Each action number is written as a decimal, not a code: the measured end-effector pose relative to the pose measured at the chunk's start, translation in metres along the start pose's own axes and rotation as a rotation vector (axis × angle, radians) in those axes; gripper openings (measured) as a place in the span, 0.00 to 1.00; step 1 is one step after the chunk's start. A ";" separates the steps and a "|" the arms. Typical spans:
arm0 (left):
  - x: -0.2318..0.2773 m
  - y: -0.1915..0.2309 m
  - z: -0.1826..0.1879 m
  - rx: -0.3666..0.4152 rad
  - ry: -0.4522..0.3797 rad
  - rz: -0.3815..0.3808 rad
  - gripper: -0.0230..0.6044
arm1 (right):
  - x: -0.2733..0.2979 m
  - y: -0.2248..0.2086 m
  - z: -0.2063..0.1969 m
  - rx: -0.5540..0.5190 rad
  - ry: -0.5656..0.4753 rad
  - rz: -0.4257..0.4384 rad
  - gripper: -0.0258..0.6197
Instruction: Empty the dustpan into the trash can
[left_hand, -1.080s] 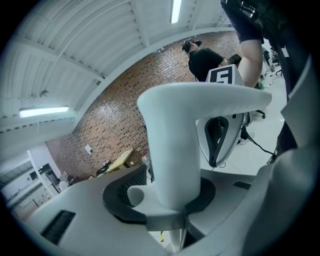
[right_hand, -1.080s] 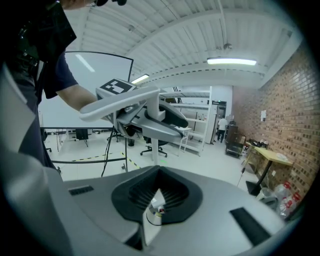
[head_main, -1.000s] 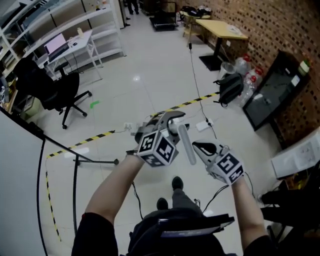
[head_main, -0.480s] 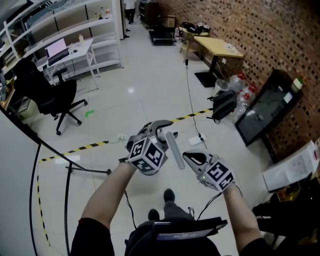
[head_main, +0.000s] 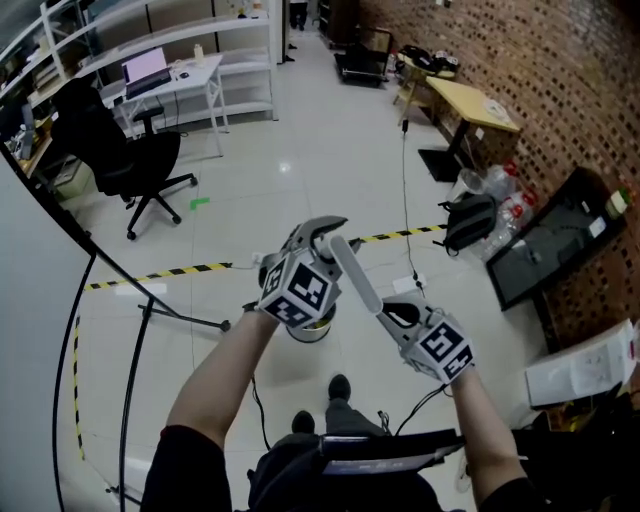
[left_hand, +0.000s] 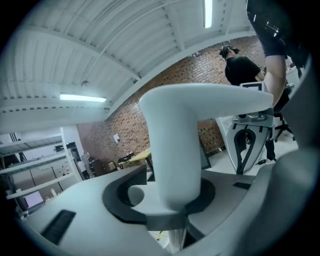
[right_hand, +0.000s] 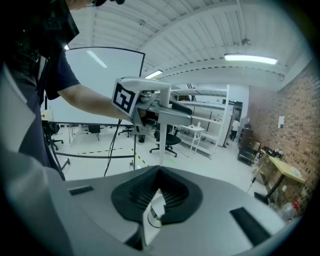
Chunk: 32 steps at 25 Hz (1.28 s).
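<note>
A long pale grey dustpan handle (head_main: 357, 275) slants between my two grippers in the head view; the pan itself is hidden. My left gripper (head_main: 322, 235) is shut on the handle's upper part, which fills the left gripper view as a thick white bar (left_hand: 175, 150). My right gripper (head_main: 393, 315) is shut on the lower end, seen in its own view as a thin white rod (right_hand: 160, 145) rising to the left gripper (right_hand: 150, 100). A round silvery container (head_main: 308, 330), perhaps the trash can, shows on the floor just under the left gripper, mostly covered by it.
Yellow-black tape (head_main: 180, 272) crosses the white floor ahead. A stand's legs (head_main: 150, 305) reach in from the left. A black office chair (head_main: 125, 165) and a desk (head_main: 175, 75) stand at far left. A wooden table (head_main: 480, 100), a black bag (head_main: 470, 220) and a black panel (head_main: 545, 250) line the brick wall.
Both grippers have moved on together with the handle, which now slants more steeply. The round silvery container has come into view under the left gripper. Neither grip has changed.
</note>
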<state>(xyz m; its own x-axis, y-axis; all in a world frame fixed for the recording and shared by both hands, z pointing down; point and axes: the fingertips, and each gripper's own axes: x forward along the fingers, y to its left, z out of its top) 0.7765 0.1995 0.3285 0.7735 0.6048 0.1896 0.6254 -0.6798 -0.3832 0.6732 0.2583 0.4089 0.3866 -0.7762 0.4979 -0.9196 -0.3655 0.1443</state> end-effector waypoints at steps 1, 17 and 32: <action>-0.003 0.006 -0.002 -0.020 -0.002 0.022 0.27 | 0.003 0.000 0.003 -0.006 -0.002 0.006 0.06; -0.068 0.076 0.014 -0.205 -0.037 0.347 0.27 | 0.047 -0.005 0.033 -0.090 -0.092 0.215 0.06; -0.125 0.094 0.035 -0.238 0.007 0.612 0.27 | 0.077 -0.006 0.055 -0.198 -0.192 0.507 0.06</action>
<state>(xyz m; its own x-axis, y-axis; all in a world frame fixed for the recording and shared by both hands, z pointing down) 0.7352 0.0744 0.2371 0.9970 0.0773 0.0069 0.0770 -0.9740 -0.2128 0.7120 0.1724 0.3990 -0.1167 -0.9156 0.3849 -0.9817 0.1650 0.0948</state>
